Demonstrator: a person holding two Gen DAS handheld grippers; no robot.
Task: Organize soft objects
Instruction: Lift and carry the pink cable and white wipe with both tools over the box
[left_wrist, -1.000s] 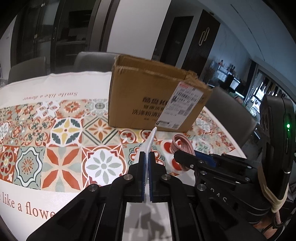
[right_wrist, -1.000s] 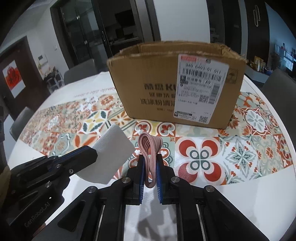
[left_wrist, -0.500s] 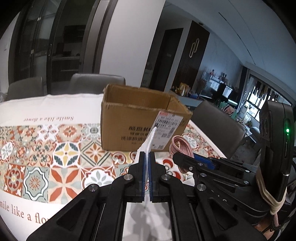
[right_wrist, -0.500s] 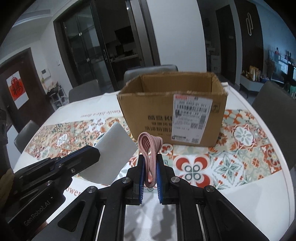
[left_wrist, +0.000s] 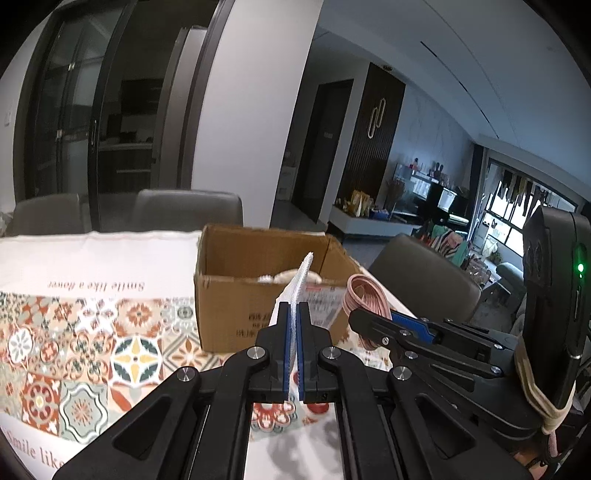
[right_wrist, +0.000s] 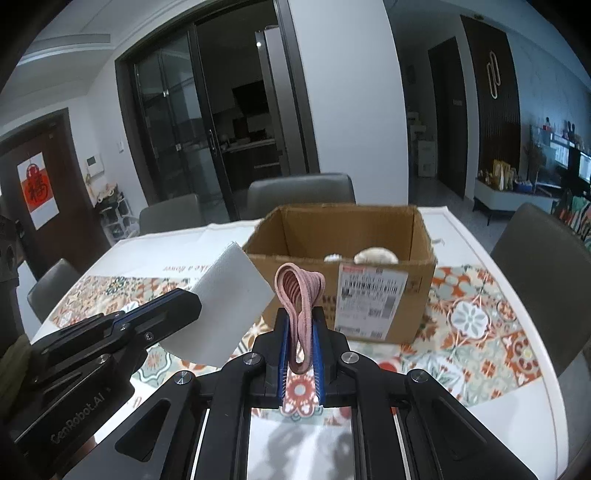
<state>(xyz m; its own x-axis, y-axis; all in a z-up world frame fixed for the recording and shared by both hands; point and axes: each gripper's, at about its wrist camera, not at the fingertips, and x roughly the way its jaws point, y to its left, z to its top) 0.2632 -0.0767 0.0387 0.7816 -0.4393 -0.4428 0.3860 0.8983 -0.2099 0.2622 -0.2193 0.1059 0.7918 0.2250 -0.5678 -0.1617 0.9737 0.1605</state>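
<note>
left gripper (left_wrist: 293, 328): pressed together on a thin white sponge sheet (left_wrist: 297, 286), which is seen edge-on here, its rim finely toothed; held above the table, in front of the box.
right gripper (right_wrist: 300, 332): pinched on a bundle of pink hair ties (right_wrist: 297, 295), looped and ribbed, the loops standing up above the blue pads.
left view only: the right gripper is seen from the side, with a black device and a green light (left_wrist: 580, 267) strapped on by a beige band.
right view only: the sheet's flat, matte, square face is shown; the ties are seen end-on.
tablecloth (right_wrist: 476, 321): white cloth printed with red, orange and grey-green tile patterns.
cardboard box (right_wrist: 369, 295): brown, corrugated, open-topped, a white shipping label on its near wall; pale soft items (right_wrist: 375, 256) are seen inside.
chairs (right_wrist: 299, 194): grey, padded, set beyond the table.
</note>
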